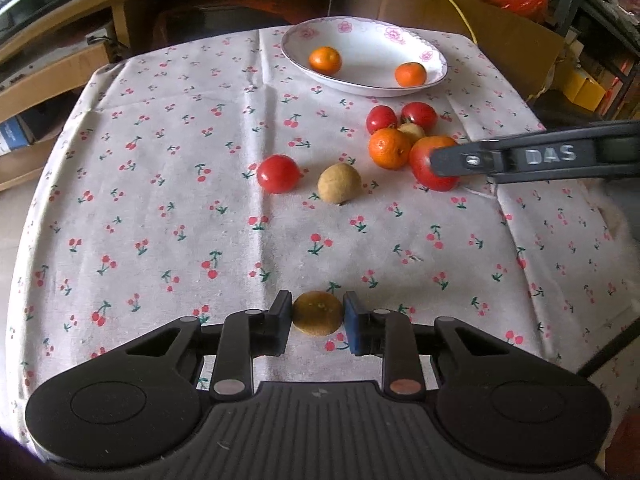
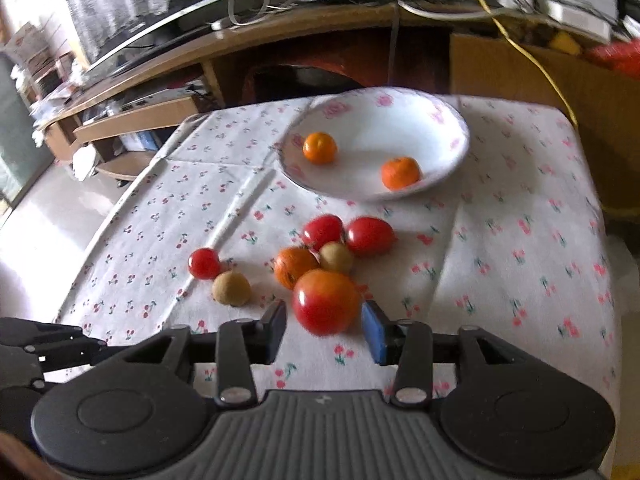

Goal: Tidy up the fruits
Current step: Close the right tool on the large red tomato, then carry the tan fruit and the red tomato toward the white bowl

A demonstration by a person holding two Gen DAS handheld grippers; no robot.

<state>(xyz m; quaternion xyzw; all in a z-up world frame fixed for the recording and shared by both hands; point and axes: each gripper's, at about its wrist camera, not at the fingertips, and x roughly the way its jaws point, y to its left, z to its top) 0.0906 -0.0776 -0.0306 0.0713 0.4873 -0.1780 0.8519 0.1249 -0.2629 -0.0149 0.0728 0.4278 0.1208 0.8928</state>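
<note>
My left gripper [image 1: 316,318] is shut on a small brown fruit [image 1: 318,314] at the near edge of the cherry-print cloth. My right gripper [image 2: 325,320] stands open around a large red fruit [image 2: 326,302] that rests on the cloth, with a thin gap at the left pad. In the left wrist view that gripper [image 1: 444,164] reaches in from the right over the same red fruit [image 1: 428,172]. A white flowered plate [image 1: 434,58] at the back holds two oranges [image 1: 325,60]. An orange [image 1: 389,148], two red fruits [image 1: 382,118] and a brown one cluster beside the large red fruit.
A lone red fruit [image 1: 278,173] and a brown fruit [image 1: 339,183] lie mid-table. The cloth [image 1: 160,220] drops off at the left and right edges. A wooden desk [image 1: 120,16], cardboard boxes [image 1: 500,28] and a yellow cable stand behind the table.
</note>
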